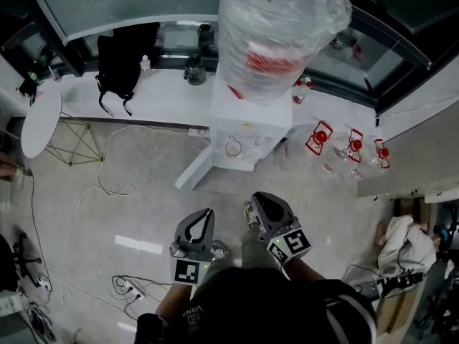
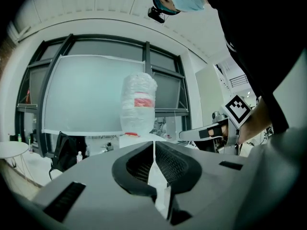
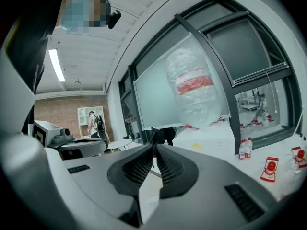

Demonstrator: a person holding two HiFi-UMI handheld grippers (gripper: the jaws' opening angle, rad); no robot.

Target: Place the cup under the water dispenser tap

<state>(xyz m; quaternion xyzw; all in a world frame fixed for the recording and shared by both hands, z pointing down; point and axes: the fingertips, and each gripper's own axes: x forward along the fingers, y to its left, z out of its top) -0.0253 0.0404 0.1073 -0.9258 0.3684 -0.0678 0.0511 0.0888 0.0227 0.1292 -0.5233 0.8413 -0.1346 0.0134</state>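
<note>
Two claws are pinching fully together, gripping nothing: my left gripper (image 1: 209, 212) and right gripper (image 1: 256, 197). Clear, round-rimmed cup (image 1: 233, 147) is sitting in the tap recess of the boxy white water dispenser (image 1: 251, 117). Crinkly plastic wrap is covering its bottle (image 1: 276, 31).

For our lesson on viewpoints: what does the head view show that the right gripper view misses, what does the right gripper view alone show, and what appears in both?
Head view only: floor cables, and what looks like a cup in the recess of the water dispenser.
Right gripper view only: a brick wall, a ceiling light and a distant person.
Both: the wrapped bottle, red-labelled packs, the left gripper, and the right gripper, whose jaws are together with nothing between them.
</note>
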